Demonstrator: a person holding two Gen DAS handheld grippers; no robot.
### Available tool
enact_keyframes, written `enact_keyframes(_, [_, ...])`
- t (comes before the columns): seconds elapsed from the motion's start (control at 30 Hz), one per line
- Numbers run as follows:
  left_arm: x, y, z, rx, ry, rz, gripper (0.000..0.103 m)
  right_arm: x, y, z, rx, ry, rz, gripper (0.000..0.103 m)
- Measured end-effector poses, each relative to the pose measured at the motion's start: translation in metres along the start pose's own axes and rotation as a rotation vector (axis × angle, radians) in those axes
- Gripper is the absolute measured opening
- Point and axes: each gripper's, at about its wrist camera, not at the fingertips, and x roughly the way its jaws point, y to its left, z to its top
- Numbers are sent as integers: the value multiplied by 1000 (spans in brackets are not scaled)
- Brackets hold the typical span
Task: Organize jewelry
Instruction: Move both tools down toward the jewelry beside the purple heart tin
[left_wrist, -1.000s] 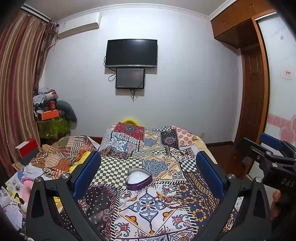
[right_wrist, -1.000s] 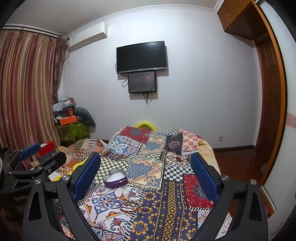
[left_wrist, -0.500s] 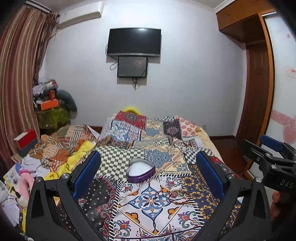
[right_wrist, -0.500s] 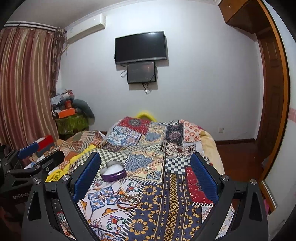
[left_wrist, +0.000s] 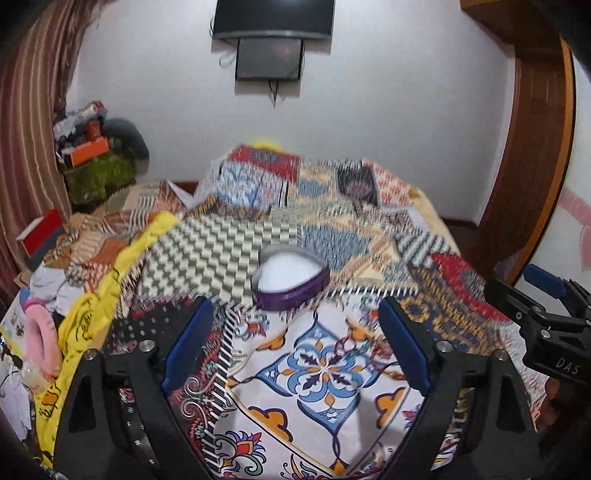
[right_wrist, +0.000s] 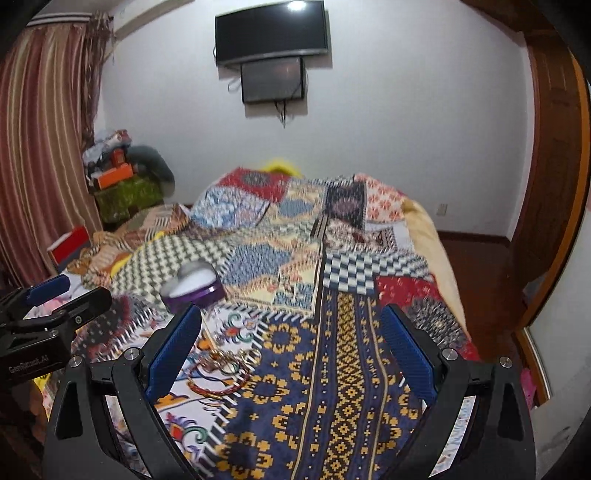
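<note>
Heart-shaped jewelry box (left_wrist: 290, 282) sits on patchwork bedspread (left_wrist: 325, 369), bangles (right_wrist: 219, 373) just in front of it; left tongs (left_wrist: 295, 347) closing on nothing, right tongs (right_wrist: 291, 354) released, empty; soft bedding may let thin bangles slip the pads

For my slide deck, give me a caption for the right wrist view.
Open hand-held gripper above bangles on a patchwork bedspread, heart-shaped box beyond.

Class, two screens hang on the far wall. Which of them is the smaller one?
The lower screen is the smaller: it sits directly beneath the wide black television, is narrower than it, and has cables dangling below.
</note>
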Motion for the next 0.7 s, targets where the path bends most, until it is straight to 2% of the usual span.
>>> enact_keyframes(0.1, [18, 0, -7, 3, 48, -4, 83, 12, -1, -6, -17, 39, 4, 93])
enact_keyframes(0.2, [33, -1, -14, 8, 97, -1, 75, 23, 0, -10, -34, 79, 24, 82])
enact_keyframes(0.27, [42, -2, -18, 7, 130, -14, 61, 31, 0, -13, -36, 108, 48, 75])
enact_keyframes(0.37, [53, -4, -23, 4, 183, -46, 49, 40, 1, -16, -26, 166, 131, 53])
enact_keyframes(0.43, [58, -4, -26, -4, 204, -75, 46, 43, 3, -17, -19, 190, 175, 46])
enact_keyframes(0.47, [59, -5, -27, -8, 211, -89, 42, 43, 5, -18, -22, 198, 193, 43])
enact_keyframes(0.6, [59, -8, -29, -10, 222, -129, 38, 45, 16, -20, -56, 205, 230, 37])
enact_keyframes(0.7, [57, -11, -29, -3, 221, -157, 29, 49, 24, -20, -76, 217, 258, 30])
